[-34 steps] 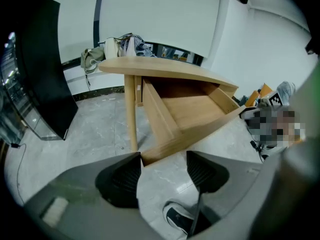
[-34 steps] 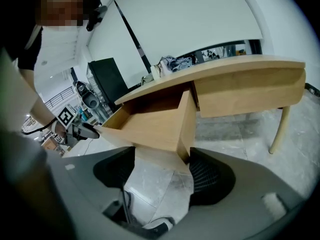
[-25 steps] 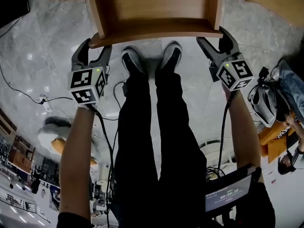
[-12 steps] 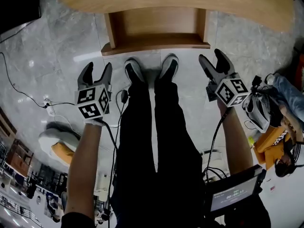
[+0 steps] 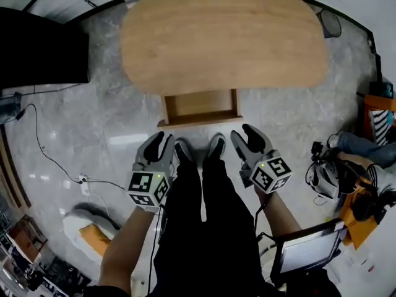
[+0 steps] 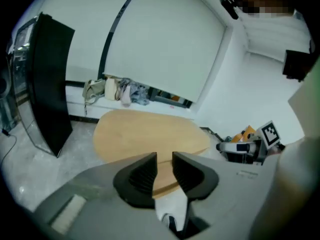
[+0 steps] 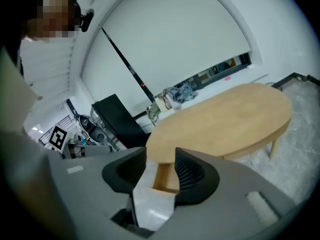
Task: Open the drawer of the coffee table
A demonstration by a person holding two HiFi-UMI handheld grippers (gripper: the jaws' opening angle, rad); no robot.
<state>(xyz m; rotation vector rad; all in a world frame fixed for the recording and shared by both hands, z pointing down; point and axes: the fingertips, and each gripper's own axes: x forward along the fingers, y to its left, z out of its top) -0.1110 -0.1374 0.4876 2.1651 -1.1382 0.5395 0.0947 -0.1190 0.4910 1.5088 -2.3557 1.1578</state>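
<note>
The oval wooden coffee table stands on the marble floor, and its drawer is pulled out toward me, showing an empty wooden inside. Both grippers hang in the air on my side of the drawer, touching nothing. My left gripper is over my left shoe; its jaws are closing, with a narrow gap and nothing between them. My right gripper is beside my right shoe, its jaws also closing on nothing. Between the right jaws the open drawer shows below the tabletop.
A black cabinet stands left of the table. Cables trail over the floor at the left. At the right a person sits among gear and an orange bag, and a screen is near my right side. My shoes face the drawer.
Both grippers have come up and back from the drawer's front corners, and their jaws have narrowed. The view has risen, so the whole table now shows. The drawer stays pulled out.
</note>
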